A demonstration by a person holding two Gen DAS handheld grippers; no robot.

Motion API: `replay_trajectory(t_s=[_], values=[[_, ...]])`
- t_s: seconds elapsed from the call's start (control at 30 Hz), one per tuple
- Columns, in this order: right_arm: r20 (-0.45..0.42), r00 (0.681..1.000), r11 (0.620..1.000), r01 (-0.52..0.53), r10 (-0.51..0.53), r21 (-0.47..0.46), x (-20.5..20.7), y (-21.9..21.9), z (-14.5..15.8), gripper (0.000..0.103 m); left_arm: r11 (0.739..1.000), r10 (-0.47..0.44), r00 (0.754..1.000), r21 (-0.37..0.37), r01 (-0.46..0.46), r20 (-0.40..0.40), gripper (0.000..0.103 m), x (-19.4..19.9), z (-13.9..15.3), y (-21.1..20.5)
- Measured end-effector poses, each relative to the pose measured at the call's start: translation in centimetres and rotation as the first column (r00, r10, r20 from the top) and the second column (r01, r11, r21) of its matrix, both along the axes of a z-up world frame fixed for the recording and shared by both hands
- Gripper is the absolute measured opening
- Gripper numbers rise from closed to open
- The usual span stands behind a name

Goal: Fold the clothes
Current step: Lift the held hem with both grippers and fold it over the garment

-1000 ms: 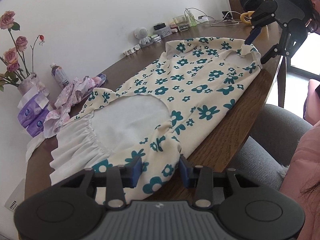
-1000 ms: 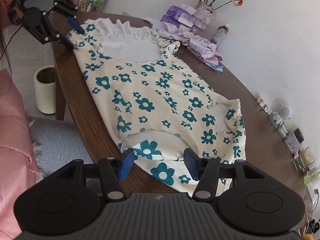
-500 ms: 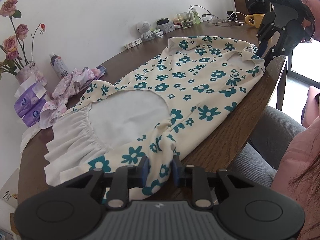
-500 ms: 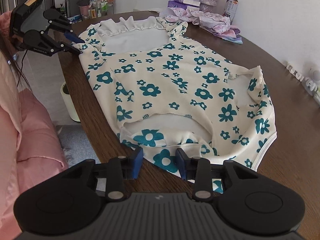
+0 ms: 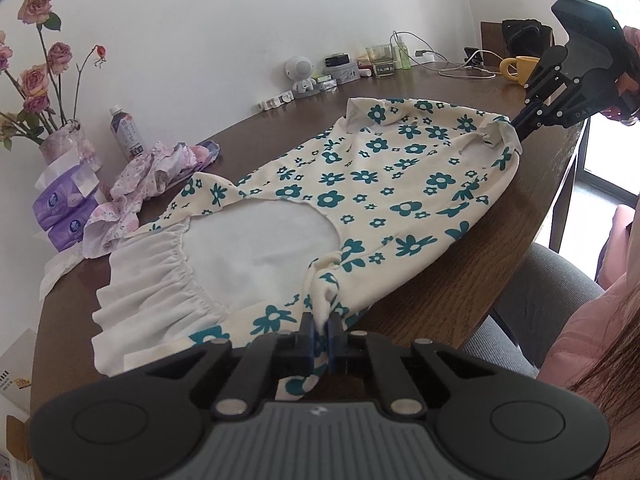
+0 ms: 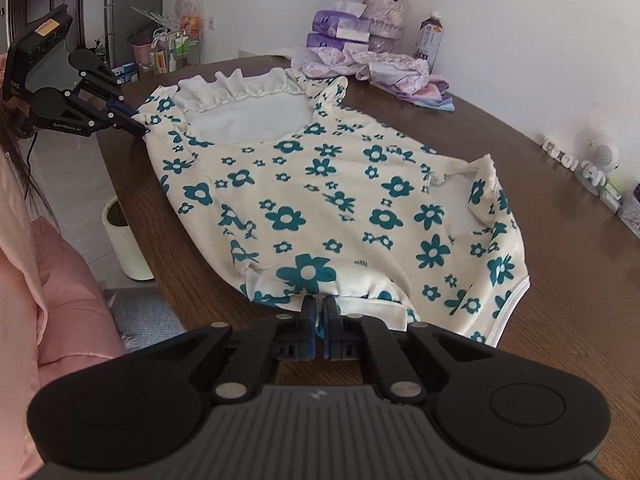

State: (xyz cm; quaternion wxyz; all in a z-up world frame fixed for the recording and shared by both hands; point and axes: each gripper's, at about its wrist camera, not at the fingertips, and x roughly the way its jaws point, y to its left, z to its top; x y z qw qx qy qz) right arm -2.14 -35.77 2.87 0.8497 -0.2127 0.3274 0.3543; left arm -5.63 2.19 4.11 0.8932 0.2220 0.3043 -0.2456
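Cream floral garment [image 5: 400, 184] pinched by left claw [image 5: 319, 334], right claw [image 6: 319, 330].

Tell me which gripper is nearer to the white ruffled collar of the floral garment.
Left. The left gripper pinches the floral garment right beside the white ruffled collar; the right gripper pinches the opposite end, far from it.

The garment [image 6: 320, 184] is cream, printed all over with teal flowers, with a plain white ruffled panel [image 5: 160, 280] at one end. The surface [image 6: 560, 200] is dark brown wood grain. Each gripper [image 5: 319, 326] is black with blue fingers [image 6: 307, 312]. Far off are purple tissue packs [image 5: 60, 208], pink roses [image 5: 36, 0], a yellow mug [image 5: 520, 67] and a pink floral cloth [image 6: 384, 68].
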Motion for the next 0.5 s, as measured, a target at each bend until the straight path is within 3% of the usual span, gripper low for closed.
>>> replay_trajectory(t_s=[0.13, 0.37, 0.5], values=[[0.024, 0.999, 0.999, 0.031, -0.031, -0.009, 0.4, 0.2, 0.7, 0.003, 0.999, 0.024, 1.000, -0.029, -0.023, 0.007, 0.005, 1.0, 1.6, 0.3], [0.089, 0.993, 0.993, 0.085, -0.078, -0.081, 3.7, 2.3, 2.2, 0.003, 0.999, 0.051, 0.998, 0.010, -0.051, 0.023, 0.005, 7.2, 3.2, -0.2], [0.101, 0.986, 0.984, 0.144, -0.134, -0.104, 7.3, 3.2, 1.6, 0.002, 0.998, 0.069, 0.998, 0.009, -0.069, -0.005, 0.005, 10.9, 2.0, -0.3]])
